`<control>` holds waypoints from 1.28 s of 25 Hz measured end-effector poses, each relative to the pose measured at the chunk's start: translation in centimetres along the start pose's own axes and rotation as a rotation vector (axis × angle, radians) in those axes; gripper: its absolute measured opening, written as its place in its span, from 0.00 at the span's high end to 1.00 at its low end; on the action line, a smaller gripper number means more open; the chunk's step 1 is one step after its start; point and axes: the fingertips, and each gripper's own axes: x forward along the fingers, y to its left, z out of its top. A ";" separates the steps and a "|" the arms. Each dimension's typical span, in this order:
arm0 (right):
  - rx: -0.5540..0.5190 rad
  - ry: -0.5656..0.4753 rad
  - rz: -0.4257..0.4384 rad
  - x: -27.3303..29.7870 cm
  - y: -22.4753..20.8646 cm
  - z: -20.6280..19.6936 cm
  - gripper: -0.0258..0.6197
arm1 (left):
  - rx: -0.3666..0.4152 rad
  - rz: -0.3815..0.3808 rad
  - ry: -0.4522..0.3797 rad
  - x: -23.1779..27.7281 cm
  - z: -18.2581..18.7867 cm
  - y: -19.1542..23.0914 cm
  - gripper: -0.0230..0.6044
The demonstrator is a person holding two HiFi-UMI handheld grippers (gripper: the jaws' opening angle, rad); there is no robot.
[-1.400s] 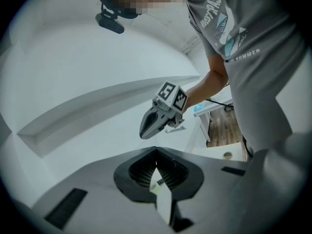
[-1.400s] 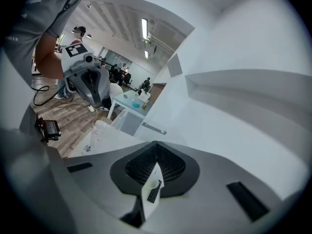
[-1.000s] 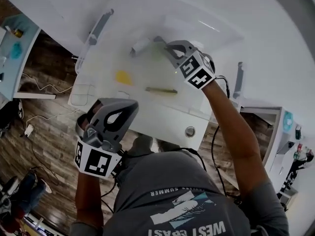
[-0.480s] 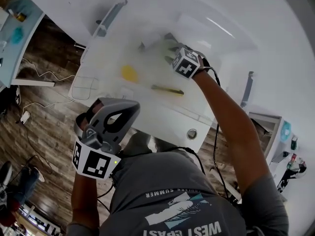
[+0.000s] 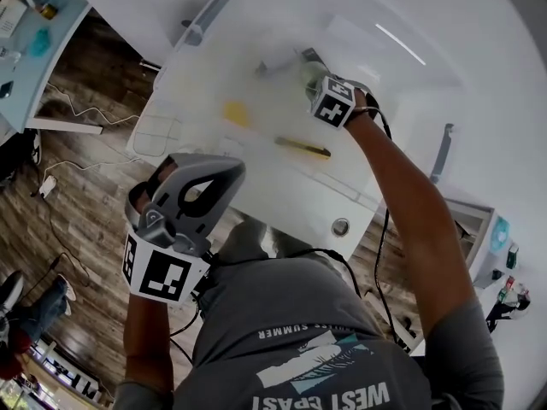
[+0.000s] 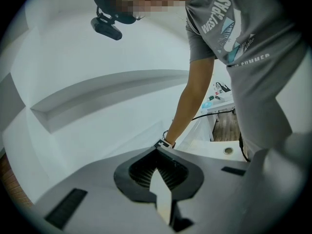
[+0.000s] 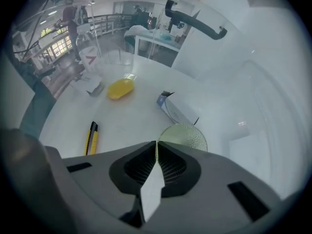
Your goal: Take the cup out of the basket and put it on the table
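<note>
A pale green dimpled glass cup (image 7: 183, 136) stands by a small white box (image 7: 176, 109) on the white table (image 5: 256, 173). My right gripper (image 7: 156, 143) points steeply down over it. Its jaws have just been closing and now pinch the cup's near rim. In the head view the right gripper (image 5: 320, 86) covers most of the cup (image 5: 308, 73). My left gripper (image 5: 231, 171) hangs off the table's near left edge, over the wooden floor. The left gripper (image 6: 156, 151) has its jaws shut on nothing.
A yellow utility knife (image 5: 302, 147) lies near the table's middle, a yellow lump (image 5: 237, 113) to its left. A white wire basket (image 5: 156, 135) sits at the table's left edge. A round cable hole (image 5: 341, 226) is near the front edge.
My right gripper has come down from above the table to the cup beside the white box. The left gripper has stayed about where it was.
</note>
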 end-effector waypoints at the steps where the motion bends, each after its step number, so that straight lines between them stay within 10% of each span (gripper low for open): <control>1: 0.002 -0.005 -0.006 -0.3 0.0 -0.1 0.92 | 0.000 0.006 0.002 -0.2 0.0 0.0 0.95; 18: -0.035 -0.367 -0.232 -19.4 2.5 4.3 0.92 | 0.057 0.051 0.021 0.6 4.4 -3.8 0.95; 32: -0.142 -0.667 -0.254 -35.3 14.6 6.3 0.92 | 0.088 0.107 0.065 0.9 7.2 -7.8 0.95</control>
